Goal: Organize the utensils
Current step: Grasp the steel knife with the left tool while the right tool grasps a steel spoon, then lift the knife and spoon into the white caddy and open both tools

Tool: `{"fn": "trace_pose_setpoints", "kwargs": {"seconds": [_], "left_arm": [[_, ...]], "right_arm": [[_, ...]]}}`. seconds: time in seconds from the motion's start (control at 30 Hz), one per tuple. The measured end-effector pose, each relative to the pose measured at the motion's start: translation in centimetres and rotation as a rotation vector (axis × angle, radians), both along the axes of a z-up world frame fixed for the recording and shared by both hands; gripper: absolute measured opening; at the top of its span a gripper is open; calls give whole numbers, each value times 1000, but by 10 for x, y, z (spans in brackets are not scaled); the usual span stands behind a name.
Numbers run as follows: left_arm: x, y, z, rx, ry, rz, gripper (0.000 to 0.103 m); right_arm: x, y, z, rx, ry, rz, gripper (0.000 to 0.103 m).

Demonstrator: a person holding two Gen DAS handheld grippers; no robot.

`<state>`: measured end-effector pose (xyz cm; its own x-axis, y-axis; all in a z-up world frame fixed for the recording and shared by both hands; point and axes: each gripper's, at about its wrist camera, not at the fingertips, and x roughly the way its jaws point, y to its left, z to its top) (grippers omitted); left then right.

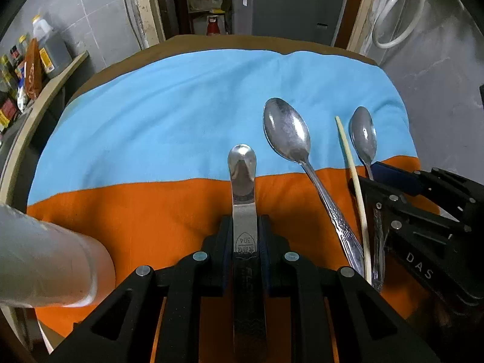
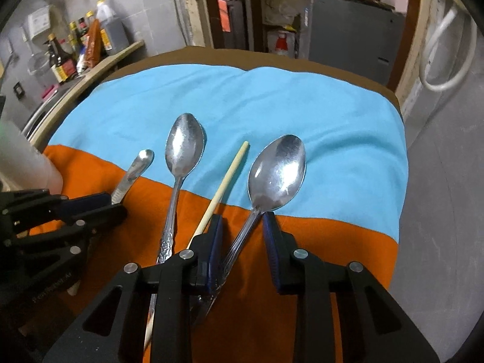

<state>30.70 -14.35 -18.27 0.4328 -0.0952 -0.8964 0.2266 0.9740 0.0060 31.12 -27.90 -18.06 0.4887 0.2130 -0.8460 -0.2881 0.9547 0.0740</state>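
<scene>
Jaws of the left gripper clamp a flat steel handle jutting forward over the orange-and-blue cloth, while the right gripper stands parted astride the handle of a spoon lying beside a chopstick.

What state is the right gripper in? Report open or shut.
Open: the right gripper has its jaws spread either side of a spoon's handle, with a clear gap.
</scene>
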Motion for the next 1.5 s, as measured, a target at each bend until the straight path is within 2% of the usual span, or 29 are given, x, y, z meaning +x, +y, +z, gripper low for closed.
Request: {"fn": "trace_pose_setpoints", "kwargs": {"seconds": [0.07, 0.13, 0.23, 0.3, 0.37, 0.57, 0.8, 1.07, 1.27, 1.5], "left_arm": [[3, -6, -1, 22, 0, -5, 14], [3, -5, -1, 12, -1, 6, 13], [0, 5, -1, -74, -18, 33, 13], [-9, 16, 2, -135, -41, 50, 13], [-19, 23, 7, -160, -79, 56, 13], [-61, 35, 27, -266, -246, 26, 13], [-97, 33, 53, -323, -393, -5, 13], [-115, 48, 91, -378, -536, 0, 13], [-125, 79, 128, -419, -630, 15, 13], [-123, 156, 159, -455, -725, 108, 13]], "right_arm": [[2, 2, 1, 1, 16, -28, 26], [2, 1, 1, 13, 9, -51, 14], [2, -10, 2, 95, 18, -92, 5], [-2, -17, 3, 155, 22, -110, 4], [-8, -23, 4, 219, 16, -125, 4], [-50, -26, 25, 320, -146, -104, 4], [-92, -23, 50, 420, -341, -64, 4], [-103, -11, 89, 492, -480, -72, 4], [-106, 7, 123, 570, -577, -54, 4], [-99, 49, 151, 674, -670, -20, 4]]}}
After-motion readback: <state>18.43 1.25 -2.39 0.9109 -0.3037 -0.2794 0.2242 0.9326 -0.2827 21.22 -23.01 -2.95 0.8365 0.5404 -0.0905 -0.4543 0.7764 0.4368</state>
